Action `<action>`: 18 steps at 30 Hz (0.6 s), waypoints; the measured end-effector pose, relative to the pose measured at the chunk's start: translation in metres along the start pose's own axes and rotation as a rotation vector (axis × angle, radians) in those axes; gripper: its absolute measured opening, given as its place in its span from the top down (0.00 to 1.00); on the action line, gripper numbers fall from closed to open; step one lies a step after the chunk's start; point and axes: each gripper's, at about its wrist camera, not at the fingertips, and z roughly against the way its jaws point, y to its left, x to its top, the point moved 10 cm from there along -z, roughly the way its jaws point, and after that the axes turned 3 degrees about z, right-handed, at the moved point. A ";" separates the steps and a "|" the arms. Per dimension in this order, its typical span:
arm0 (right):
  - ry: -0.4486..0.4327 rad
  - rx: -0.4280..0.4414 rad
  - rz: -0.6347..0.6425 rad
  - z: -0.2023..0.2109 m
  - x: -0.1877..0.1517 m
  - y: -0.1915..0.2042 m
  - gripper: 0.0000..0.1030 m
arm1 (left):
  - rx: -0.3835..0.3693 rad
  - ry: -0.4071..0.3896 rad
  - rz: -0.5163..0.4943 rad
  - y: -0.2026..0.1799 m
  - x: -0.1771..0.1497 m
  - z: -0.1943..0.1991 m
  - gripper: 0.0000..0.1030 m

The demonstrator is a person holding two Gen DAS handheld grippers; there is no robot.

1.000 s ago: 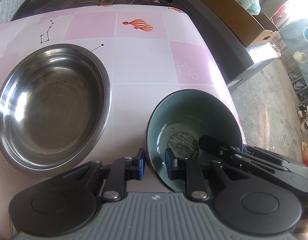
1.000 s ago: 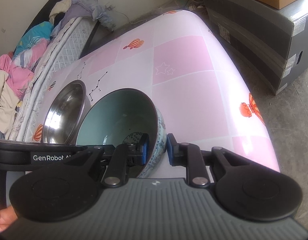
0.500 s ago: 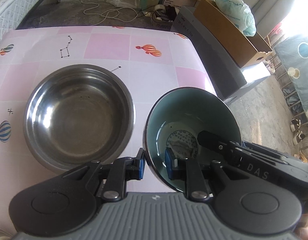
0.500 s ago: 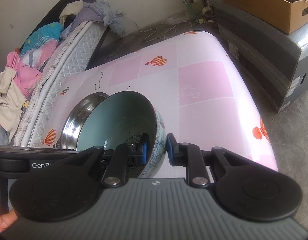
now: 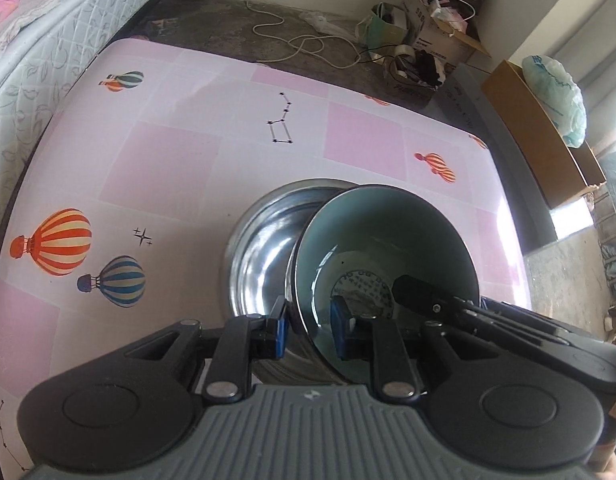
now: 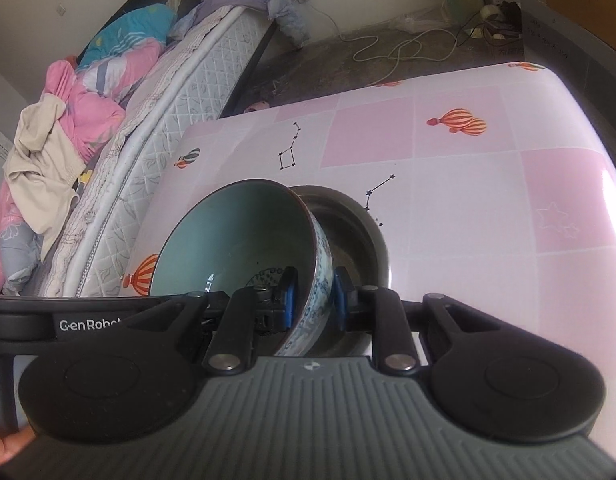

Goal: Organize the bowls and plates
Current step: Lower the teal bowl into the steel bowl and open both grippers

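Both grippers hold one ceramic bowl (image 5: 388, 240) (image 6: 236, 236), pale teal inside with a blue-and-white pattern outside. My left gripper (image 5: 310, 330) is shut on its near rim, one pad inside and one outside. On the opposite rim my right gripper (image 6: 313, 300) is shut the same way. The bowl hangs tilted over a steel bowl (image 5: 264, 248) (image 6: 348, 216) that rests on the pink table (image 5: 168, 160) and partly hides it. The right gripper's fingers (image 5: 428, 300) reach into the ceramic bowl in the left wrist view.
The table carries a pink checked cloth with balloon prints. A mattress (image 6: 180, 92) with piled clothes (image 6: 68, 100) runs along the table's left side. Cardboard boxes (image 5: 540, 140), a bag and white cables (image 5: 300, 44) lie on the floor beyond the far edge.
Both grippers carried the ceramic bowl leftward and a little up, from beside the steel bowl to over it. The steel bowl stayed on the table.
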 end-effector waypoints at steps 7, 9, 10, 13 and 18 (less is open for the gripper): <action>0.055 -0.060 0.049 -0.045 -0.005 0.005 0.81 | 0.004 0.028 0.019 0.024 -0.001 -0.022 0.79; 0.057 -0.085 0.059 -0.052 -0.006 0.003 0.80 | -0.013 0.027 0.017 0.026 -0.001 -0.023 0.80; 0.055 -0.087 0.062 -0.053 -0.006 0.001 0.80 | -0.016 0.025 0.014 0.026 0.000 -0.022 0.80; 0.055 -0.094 0.062 -0.057 -0.005 0.003 0.80 | -0.026 0.018 0.008 0.026 0.001 -0.017 0.79; 0.019 -0.116 0.098 -0.049 0.002 0.009 0.55 | -0.039 -0.017 -0.009 0.023 0.002 0.002 0.69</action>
